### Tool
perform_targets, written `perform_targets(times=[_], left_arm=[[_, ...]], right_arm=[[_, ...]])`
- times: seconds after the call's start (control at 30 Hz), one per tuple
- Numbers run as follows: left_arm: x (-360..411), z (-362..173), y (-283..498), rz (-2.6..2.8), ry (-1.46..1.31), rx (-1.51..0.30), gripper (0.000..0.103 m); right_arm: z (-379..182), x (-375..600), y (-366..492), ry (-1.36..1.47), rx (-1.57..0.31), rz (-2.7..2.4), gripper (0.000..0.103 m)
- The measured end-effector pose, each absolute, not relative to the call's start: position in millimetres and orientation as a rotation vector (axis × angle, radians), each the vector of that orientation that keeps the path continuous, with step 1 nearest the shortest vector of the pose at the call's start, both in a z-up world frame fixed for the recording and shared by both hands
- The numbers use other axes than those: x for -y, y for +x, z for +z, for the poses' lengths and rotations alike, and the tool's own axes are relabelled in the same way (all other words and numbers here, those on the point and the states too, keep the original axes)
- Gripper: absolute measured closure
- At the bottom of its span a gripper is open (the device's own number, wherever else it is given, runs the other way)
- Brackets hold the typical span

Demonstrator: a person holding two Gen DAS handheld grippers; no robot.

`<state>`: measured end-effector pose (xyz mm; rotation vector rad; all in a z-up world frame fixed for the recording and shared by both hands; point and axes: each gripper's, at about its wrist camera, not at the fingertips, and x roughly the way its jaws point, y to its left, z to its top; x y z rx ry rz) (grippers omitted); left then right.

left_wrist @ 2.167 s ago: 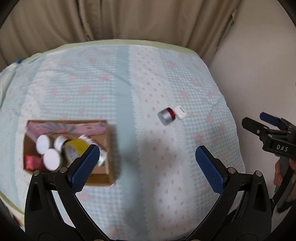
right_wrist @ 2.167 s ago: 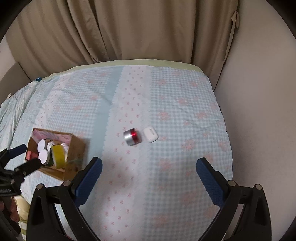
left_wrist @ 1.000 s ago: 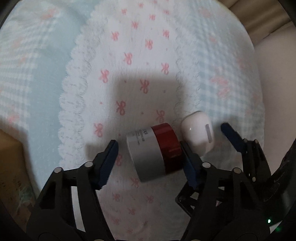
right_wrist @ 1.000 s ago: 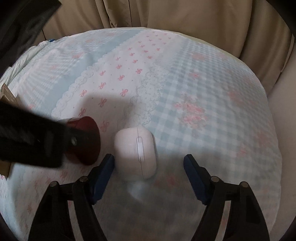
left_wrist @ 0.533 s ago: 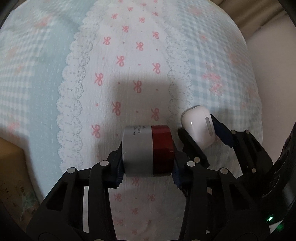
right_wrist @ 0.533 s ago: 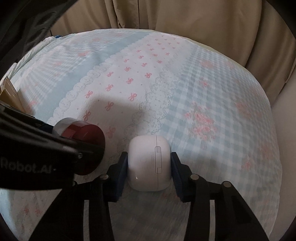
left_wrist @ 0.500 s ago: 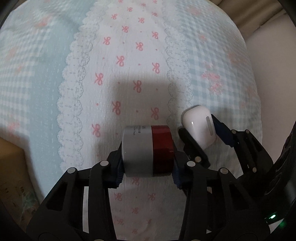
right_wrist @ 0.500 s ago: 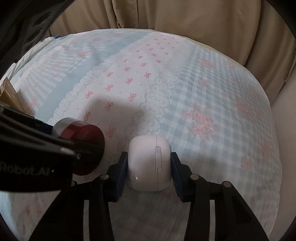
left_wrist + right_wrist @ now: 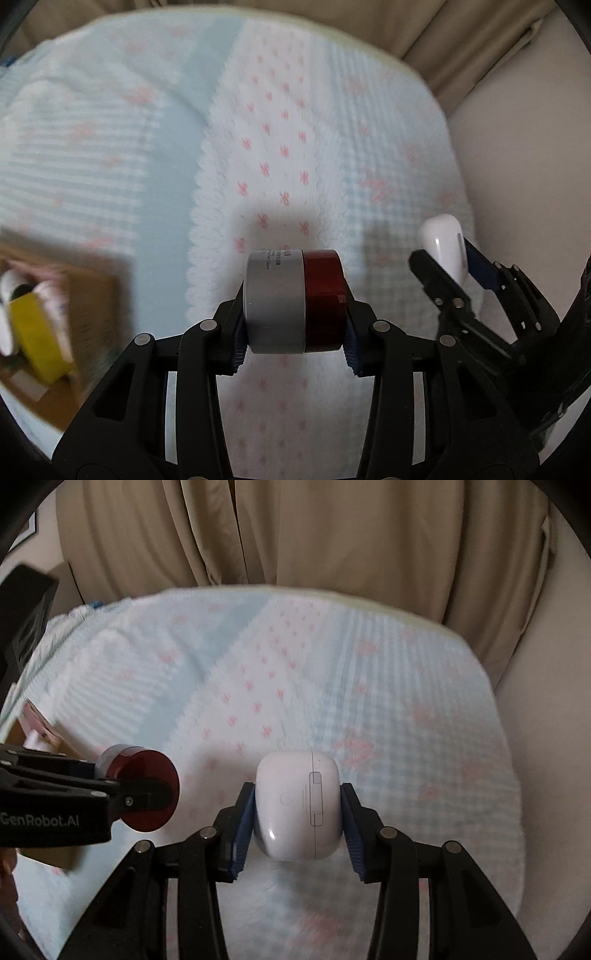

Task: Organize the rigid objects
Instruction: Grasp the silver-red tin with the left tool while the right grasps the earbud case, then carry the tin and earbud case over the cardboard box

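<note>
My left gripper (image 9: pixel 293 332) is shut on a grey cream jar with a dark red lid (image 9: pixel 293 301) and holds it above the patterned bedspread (image 9: pixel 258 147). My right gripper (image 9: pixel 297 823) is shut on a white earbud case (image 9: pixel 297 805) and holds it off the bed. In the left wrist view the right gripper (image 9: pixel 448 264) holds the case (image 9: pixel 441 243) at the right. In the right wrist view the jar (image 9: pixel 142 788) shows at the left in the left gripper (image 9: pixel 136 775).
A cardboard box (image 9: pixel 74 295) lies at the left on the bed and holds a yellow bottle (image 9: pixel 37 336) and white-capped containers. Beige curtains (image 9: pixel 295 535) hang behind the bed. A pale wall (image 9: pixel 524 147) runs along the bed's right edge.
Both grippers have lifted their objects off the bedspread and pulled back. The cardboard box has come into the left wrist view.
</note>
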<state>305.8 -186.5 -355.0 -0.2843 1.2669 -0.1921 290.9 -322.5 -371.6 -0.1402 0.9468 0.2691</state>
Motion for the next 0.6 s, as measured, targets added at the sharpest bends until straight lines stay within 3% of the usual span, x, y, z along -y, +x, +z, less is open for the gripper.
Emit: perform_targets(times=[0.3, 0.6], left_arm=[[96.9, -235.4, 241.5, -0.144, -0.35, -1.118, 0.065], [-16.7, -187.1, 201.1, -0.114, -0.35, -1.074, 0.065]], right_arm=[[-247.2, 277.1, 243.2, -0.099, -0.9, 0.318, 0.062], [-186.4, 204.8, 204.0, -0.032, -0.892, 0.435, 0.062]])
